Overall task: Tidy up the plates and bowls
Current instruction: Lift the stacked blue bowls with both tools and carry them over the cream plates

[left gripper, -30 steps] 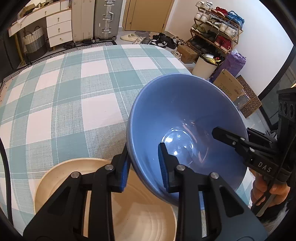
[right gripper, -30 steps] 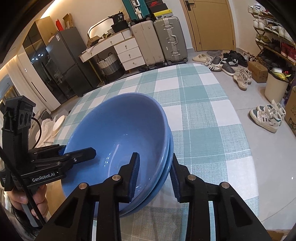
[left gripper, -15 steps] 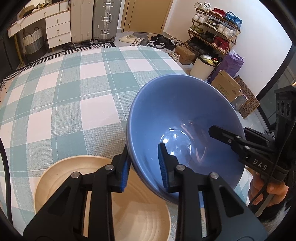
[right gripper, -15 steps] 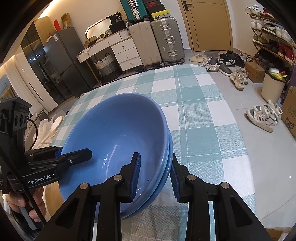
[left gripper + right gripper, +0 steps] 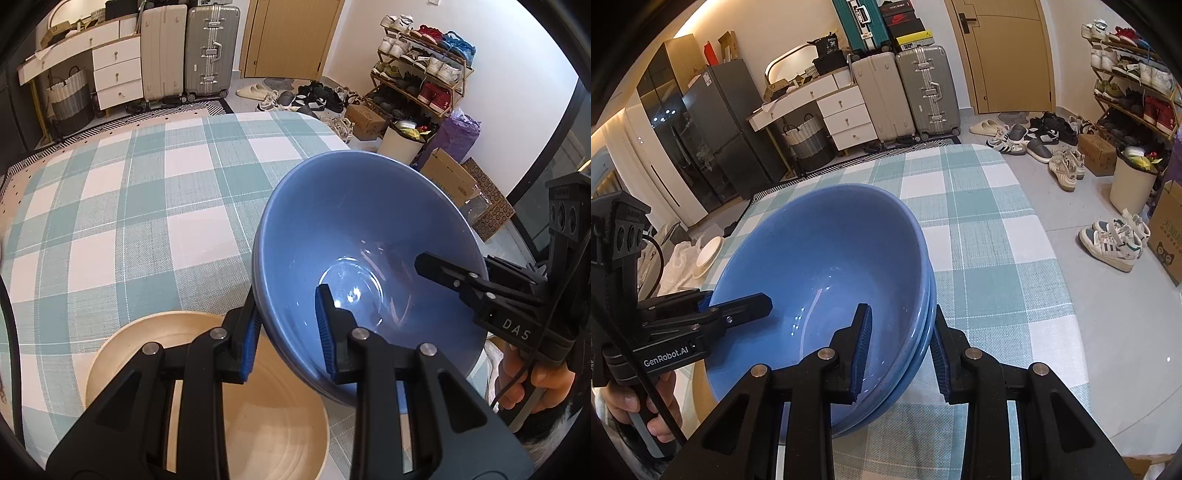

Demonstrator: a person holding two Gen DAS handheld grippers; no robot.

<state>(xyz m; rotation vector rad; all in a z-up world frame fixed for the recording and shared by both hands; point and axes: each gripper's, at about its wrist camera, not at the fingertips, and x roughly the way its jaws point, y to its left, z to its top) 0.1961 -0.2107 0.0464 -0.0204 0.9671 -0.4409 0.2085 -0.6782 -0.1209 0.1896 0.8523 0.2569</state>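
- Far left in my left wrist view sits the cream plate (image 5: 258, 424), flat on the checked tablecloth (image 5: 147, 206), directly under my left gripper (image 5: 286, 332) and partly beneath the raised blue stack.
- My left gripper is pinched on the near-left rim of the blue bowls (image 5: 365, 258), one finger outside the wall and one inside; the stack tips toward me, its mouth facing up and right.
- The blue bowls (image 5: 827, 277) are nested; in the right wrist view I count about three rims showing at the right edge. They look lifted or at least tilted off the cloth, though I cannot tell if the far side touches.
- My right gripper (image 5: 901, 350) straddles the opposite rim, fingers on either side of the wall. The outer pad appears to have a sliver of gap, so I cannot tell whether it really clamps.
- The move turns on this: the plate lies just left of and below the stack, so the left hand is nearer.
- Open cloth stretches ahead; the table edge (image 5: 1060, 258) drops off at the right, so I would drift left, not right.
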